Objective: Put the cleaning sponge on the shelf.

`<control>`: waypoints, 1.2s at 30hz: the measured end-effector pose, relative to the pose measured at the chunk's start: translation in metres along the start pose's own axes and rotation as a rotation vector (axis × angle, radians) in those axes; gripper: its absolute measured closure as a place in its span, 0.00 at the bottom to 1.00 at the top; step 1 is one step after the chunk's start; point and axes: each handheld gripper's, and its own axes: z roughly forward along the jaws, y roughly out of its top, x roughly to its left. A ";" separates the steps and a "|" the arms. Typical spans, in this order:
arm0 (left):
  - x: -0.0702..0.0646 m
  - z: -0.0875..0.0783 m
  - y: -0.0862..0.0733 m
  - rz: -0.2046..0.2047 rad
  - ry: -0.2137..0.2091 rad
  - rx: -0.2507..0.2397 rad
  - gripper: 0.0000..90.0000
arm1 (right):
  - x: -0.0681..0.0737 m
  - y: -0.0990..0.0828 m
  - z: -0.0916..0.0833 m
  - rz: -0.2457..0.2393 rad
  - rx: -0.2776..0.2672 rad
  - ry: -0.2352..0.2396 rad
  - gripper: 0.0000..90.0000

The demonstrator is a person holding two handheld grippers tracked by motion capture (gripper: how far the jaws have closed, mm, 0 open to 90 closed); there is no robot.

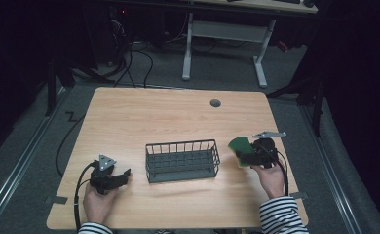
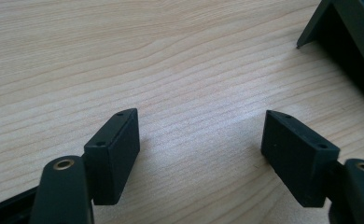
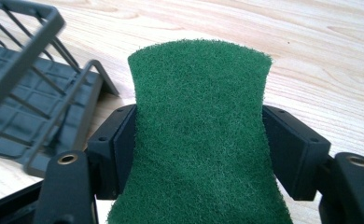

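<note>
We pinch the green sponge (image 3: pixel 199 135) in our right claw (image 1: pixel 250 155). It is not in the basket (image 1: pixel 182 160) yet. Our left claw (image 2: pixel 201 154) rests spread wide.

Sponge's (image 3: pixel 199 140) lower end cropped

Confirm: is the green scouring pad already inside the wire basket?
No. The green scouring pad is clamped between the right tongs, outside the wire basket, which sits empty.

Black two-jaw grippers (image 1: pixel 122 176) (image 1: pixel 237 155), brass-ringed screws, grey three-cornered top plates, black trailing cables; black-and-white striped sleeves (image 1: pixel 281 214) at lower frame edge.
</note>
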 end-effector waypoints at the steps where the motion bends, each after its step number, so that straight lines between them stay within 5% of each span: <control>1: 0.000 0.000 0.000 0.000 0.000 0.000 0.32 | 0.000 0.001 -0.002 -0.005 -0.004 0.004 0.35; 28: 0.000 0.000 0.000 0.000 -0.002 0.001 0.32 | 0.025 0.033 -0.034 -0.071 -0.105 0.054 0.35; 36: 0.000 0.000 0.000 0.000 -0.001 0.000 0.32 | 0.042 0.049 -0.035 -0.133 -0.120 0.076 0.34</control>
